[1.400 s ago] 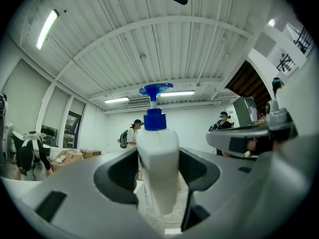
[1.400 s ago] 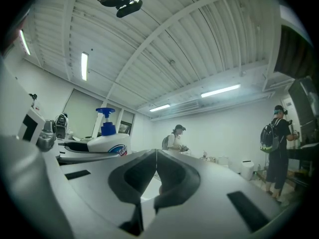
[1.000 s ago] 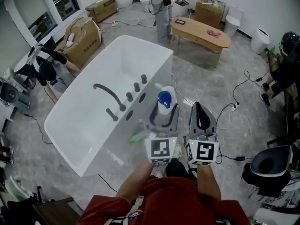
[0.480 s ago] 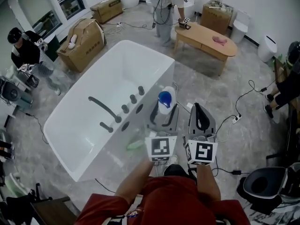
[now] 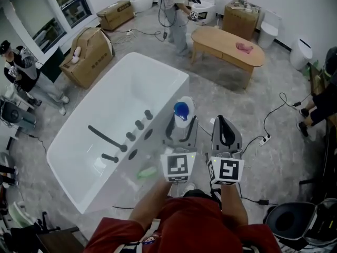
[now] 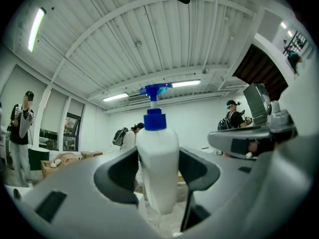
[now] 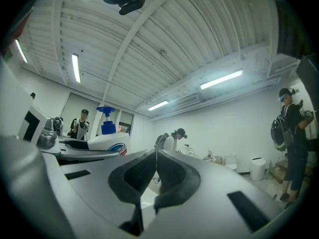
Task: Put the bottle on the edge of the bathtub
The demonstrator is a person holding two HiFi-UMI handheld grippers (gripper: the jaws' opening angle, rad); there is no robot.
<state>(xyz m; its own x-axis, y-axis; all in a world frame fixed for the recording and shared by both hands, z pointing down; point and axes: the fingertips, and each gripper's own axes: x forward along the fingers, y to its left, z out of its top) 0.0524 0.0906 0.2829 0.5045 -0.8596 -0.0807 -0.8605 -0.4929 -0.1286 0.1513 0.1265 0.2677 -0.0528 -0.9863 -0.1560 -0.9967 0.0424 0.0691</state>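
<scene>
While the left gripper (image 5: 181,135) holds the white pump bottle (image 5: 182,111) upright, its jaws spread fairly wide and pressed against the bottle's two sides, the bottle hangs in the air close by the right rim of the bathtub (image 5: 171,96), not far from the taps (image 5: 138,124). It is not yet set down, so the carrying step looks to be in hand. Next, I judge, the bottle needs bringing left until its base is over the flat rim, then lowering until it stands, and only then letting go. The right gripper (image 5: 226,136) hangs alongside, jaws closed together on nothing
</scene>
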